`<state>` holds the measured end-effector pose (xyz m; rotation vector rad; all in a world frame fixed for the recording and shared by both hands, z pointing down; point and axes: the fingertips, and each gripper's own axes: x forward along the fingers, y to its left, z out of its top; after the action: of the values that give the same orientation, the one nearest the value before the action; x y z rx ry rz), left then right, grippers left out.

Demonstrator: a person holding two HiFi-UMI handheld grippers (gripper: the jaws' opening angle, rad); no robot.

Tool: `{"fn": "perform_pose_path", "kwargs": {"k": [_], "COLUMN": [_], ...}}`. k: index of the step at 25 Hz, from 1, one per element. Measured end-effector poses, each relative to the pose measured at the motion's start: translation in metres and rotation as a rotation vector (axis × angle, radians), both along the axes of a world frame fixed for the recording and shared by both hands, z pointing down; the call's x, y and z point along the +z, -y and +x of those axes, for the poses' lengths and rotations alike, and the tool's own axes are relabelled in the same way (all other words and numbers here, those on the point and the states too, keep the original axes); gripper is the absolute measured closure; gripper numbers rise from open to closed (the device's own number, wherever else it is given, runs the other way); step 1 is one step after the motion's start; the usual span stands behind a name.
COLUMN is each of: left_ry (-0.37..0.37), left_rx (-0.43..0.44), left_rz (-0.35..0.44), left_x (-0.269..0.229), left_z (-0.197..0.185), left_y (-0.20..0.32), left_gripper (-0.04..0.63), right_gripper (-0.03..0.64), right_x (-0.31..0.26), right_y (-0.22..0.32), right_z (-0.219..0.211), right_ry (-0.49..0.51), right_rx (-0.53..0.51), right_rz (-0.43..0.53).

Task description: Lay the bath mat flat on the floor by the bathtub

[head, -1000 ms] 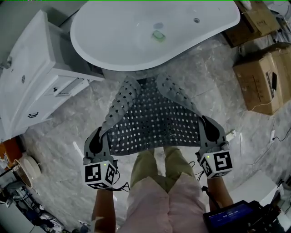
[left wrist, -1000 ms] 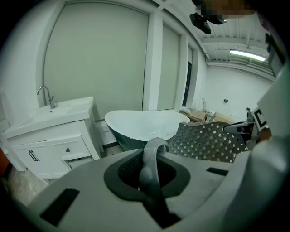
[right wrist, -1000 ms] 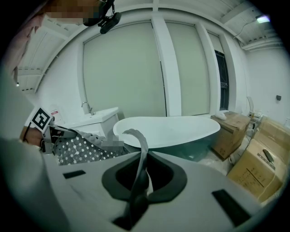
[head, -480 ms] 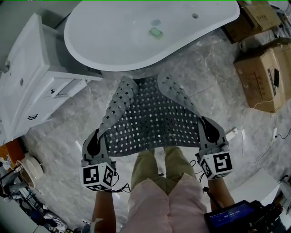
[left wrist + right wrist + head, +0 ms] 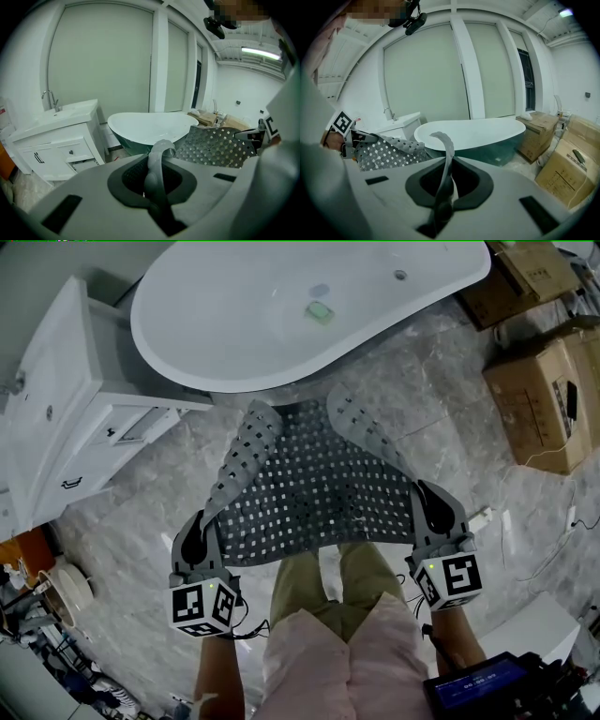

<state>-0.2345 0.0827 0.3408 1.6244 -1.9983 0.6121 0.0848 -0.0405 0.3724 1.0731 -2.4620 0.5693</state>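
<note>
Left gripper (image 5: 199, 538): jaws pressed together on the near left corner of the bath mat (image 5: 314, 488).
Right gripper (image 5: 433, 510): jaws clamped on the mat's near right corner.
Legs (image 5: 328, 582): the person's, under the mat's near edge, between the two grippers.
Bath mat: grey with holes, spread between both grippers over the floor (image 5: 450, 418); its side edges curl upward; far end close to the bathtub (image 5: 281, 315).
Floor: grey marbled tiles.
Bathtub: white, oval, just beyond the mat.
Cabinet (image 5: 66, 418): white with drawers, left of the tub.
Boxes (image 5: 544, 399): cardboard, far right, well apart from the mat.
</note>
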Motion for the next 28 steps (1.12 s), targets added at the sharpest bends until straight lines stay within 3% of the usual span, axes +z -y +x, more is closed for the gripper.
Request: {"fn": "perform_pose_path", "kwargs": {"k": [12,22,28], "left_ry": [-0.010,-0.014,-0.007], "left_rx": [0.031,0.105,0.114], "left_rz": [0.010,0.016,0.007], "left_x": [0.001,0.000,0.010], "left_z": [-0.002,-0.041,-0.046], "left_y": [0.007,-0.010,-0.006], "left_gripper": [0.555,0.555,0.555], "right_gripper": [0.591,0.591,0.591], "right_x": [-0.001,-0.009,0.003], "right_y": [-0.001,-0.027,-0.025], "right_z": [-0.001,-0.043,-0.039], "right_ry": [-0.013,-0.022,-0.040], "right_rx": [0.037,0.089,0.099], "right_rz": [-0.007,0.017,0.018]}}
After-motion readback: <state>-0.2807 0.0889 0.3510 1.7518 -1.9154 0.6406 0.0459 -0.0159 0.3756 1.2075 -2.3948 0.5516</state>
